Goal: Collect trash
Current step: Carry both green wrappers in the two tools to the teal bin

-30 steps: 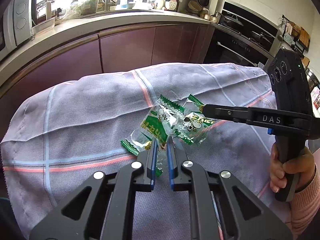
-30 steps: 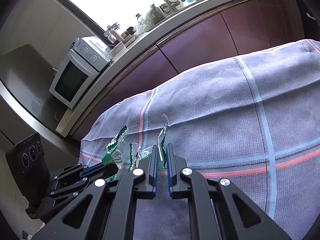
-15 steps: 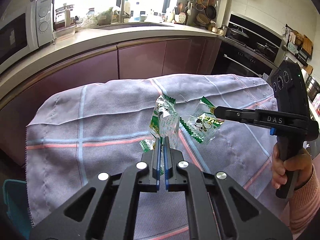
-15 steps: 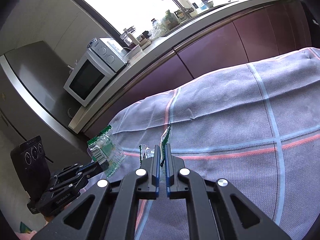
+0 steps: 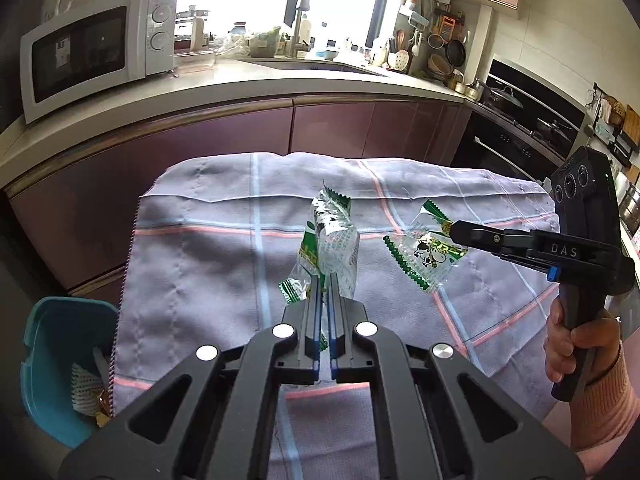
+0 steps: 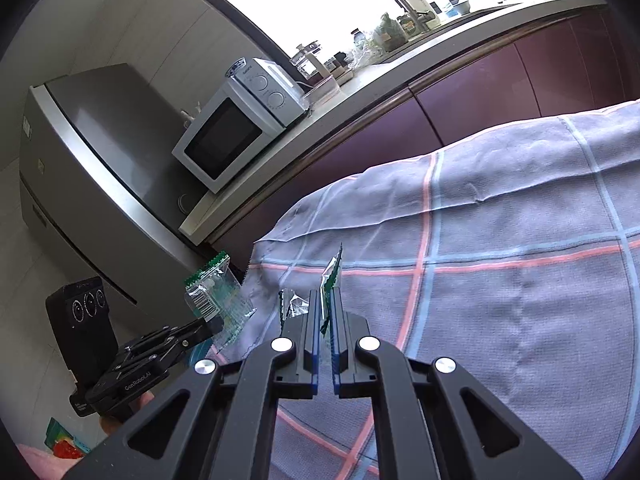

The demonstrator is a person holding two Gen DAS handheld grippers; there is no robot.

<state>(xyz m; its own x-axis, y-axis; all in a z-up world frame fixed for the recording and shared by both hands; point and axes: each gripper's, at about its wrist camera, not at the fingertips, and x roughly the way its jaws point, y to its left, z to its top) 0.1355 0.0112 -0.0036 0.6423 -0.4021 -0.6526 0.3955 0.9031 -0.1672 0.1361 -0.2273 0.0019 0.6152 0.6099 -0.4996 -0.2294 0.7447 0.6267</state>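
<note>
L tool (image 5: 325,280): clamped on 1 green-clear wrapper (image 5: 334,236), held above checked cloth (image 5: 200,240) on tabletop. R tool (image 6: 329,300): clamped on 2nd wrapper (image 5: 424,252), also off cloth. Teal bin (image 5: 52,344) w/ scraps beside tabletop.

A home kitchen: microwave (image 5: 96,50), sink tap (image 5: 298,20), stove (image 5: 532,120) (pans hanging).
</note>
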